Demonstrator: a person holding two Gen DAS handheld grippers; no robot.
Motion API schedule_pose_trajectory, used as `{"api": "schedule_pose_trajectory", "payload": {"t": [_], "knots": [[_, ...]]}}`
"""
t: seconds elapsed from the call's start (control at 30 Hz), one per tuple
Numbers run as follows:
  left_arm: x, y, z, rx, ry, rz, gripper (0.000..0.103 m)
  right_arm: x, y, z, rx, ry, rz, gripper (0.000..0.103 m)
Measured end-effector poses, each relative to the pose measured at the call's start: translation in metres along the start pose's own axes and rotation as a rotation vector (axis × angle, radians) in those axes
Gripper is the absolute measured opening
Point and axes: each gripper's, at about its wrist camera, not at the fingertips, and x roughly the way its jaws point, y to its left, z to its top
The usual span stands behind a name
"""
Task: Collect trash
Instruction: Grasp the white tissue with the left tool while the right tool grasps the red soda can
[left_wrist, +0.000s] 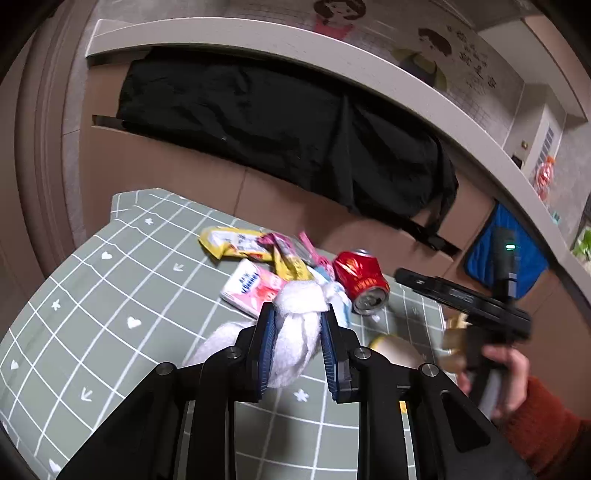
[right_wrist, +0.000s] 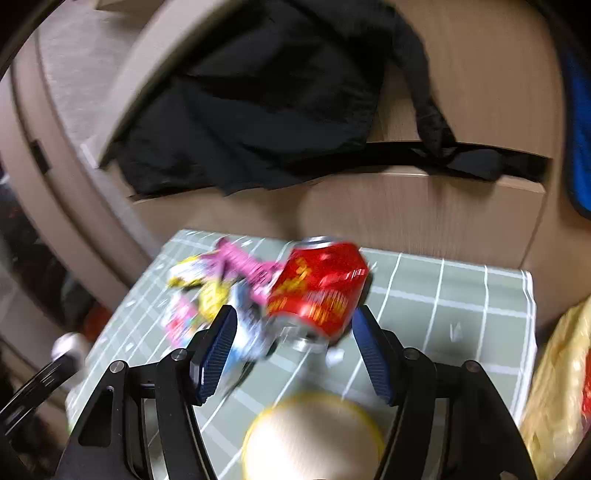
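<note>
Gripping crumpled white tissue wad (left_wrist: 295, 332) in my left gripper (left_wrist: 298, 347); my right gripper (right_wrist: 291, 350) gapes empty, dented red drink can (right_wrist: 317, 288) lying sideways at frame centre, just beyond fingertips, nearest my right.

The right wrist view was motion-blurred; wrapper (right_wrist: 221, 280) print was illegible. The round cream object (right_wrist: 314, 435) was cut off by the bottom edge, its identity undeterminable.

Left gripper (left_wrist: 298, 332) clamped, right gripper (right_wrist: 291, 343) agape
</note>
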Motion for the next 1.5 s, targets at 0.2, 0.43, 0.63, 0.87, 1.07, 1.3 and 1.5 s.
{"api": "schedule_pose_trajectory", "payload": {"t": [0.2, 0.43, 0.63, 0.87, 1.07, 1.3, 1.5], "knots": [[0.007, 0.026, 0.005, -0.046, -0.011, 0.012, 0.025, 0.050, -0.022, 0.011, 0.153, 0.038, -0.033, 0.063], [0.021, 0.040, 0.002, -0.084, 0.019, 0.008, 0.025, 0.082, -0.016, 0.000, 0.181, 0.117, 0.012, 0.068], [0.026, 0.041, -0.002, -0.103, 0.036, 0.004, 0.025, 0.090, 0.014, -0.003, -0.021, 0.157, -0.086, 0.055], [0.023, 0.025, -0.005, -0.089, 0.033, -0.008, 0.025, 0.039, 0.036, -0.007, -0.136, 0.046, -0.071, 0.055], [0.015, 0.003, -0.005, -0.058, 0.019, -0.027, 0.025, -0.007, 0.040, -0.005, -0.147, -0.006, -0.016, 0.055], [0.006, -0.022, -0.008, -0.015, 0.005, -0.022, 0.025, -0.042, 0.036, -0.010, -0.168, -0.026, 0.020, 0.055], [-0.001, -0.045, -0.004, 0.040, -0.020, 0.004, 0.025, -0.071, 0.038, -0.015, -0.192, -0.059, 0.037, 0.055]]}}
